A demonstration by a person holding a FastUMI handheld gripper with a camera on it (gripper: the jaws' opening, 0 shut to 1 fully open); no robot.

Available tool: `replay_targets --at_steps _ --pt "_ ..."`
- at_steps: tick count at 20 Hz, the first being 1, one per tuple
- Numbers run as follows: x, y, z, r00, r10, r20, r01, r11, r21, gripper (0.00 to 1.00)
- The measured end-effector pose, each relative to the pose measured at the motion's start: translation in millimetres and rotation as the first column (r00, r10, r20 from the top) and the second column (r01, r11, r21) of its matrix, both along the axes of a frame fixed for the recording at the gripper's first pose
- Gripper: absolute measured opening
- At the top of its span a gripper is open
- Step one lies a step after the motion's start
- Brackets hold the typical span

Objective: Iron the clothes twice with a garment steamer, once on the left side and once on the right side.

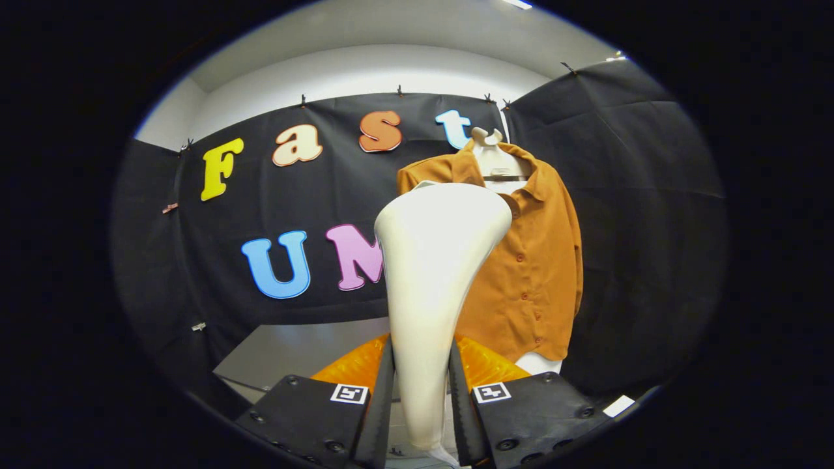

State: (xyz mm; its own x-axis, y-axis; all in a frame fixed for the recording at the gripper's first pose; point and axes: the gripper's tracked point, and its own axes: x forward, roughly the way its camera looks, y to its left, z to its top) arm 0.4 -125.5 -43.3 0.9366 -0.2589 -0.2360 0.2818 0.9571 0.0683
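My gripper [421, 397] is shut on the white garment steamer [433, 260], both fingers pressing on its narrow handle. The steamer stands upright between the fingers, and its wide head rises in front of the left side of the shirt. An orange-brown button-up shirt [534, 260] hangs on a white mannequin torso [496, 159] beyond the fingers. The steamer head hides the shirt's left shoulder and chest. I cannot tell whether the head touches the fabric.
Black cloth walls [638, 215] close the booth behind and to the right of the shirt. A pale table surface [293, 355] lies below, ahead of the fingers. A white tag [618, 406] lies low on the right.
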Motion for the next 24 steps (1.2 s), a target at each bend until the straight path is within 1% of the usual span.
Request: replay_targets --at_steps 2,6,8,11,14,16,19,24 --pt "6 -25 3 1.0 -0.003 0.006 0.003 1.0 0.001 0.44" --pt "32 -57 2 0.998 0.055 0.012 -0.055 0.998 -0.005 0.44" --pt "47 -68 -2 0.995 0.103 0.014 -0.104 0.995 0.008 0.44" --pt "68 -76 -13 0.981 0.196 0.013 -0.196 0.98 0.041 0.44" --pt "87 -86 -24 0.96 0.279 0.007 -0.279 0.957 0.081 0.44" --pt "98 -93 -33 0.947 0.322 0.005 -0.321 0.94 0.119 0.44" --pt "114 -108 -47 0.936 0.351 -0.016 -0.345 0.928 0.142 0.44" --pt "127 -120 -71 0.919 0.392 -0.051 -0.38 0.911 0.161 0.44"
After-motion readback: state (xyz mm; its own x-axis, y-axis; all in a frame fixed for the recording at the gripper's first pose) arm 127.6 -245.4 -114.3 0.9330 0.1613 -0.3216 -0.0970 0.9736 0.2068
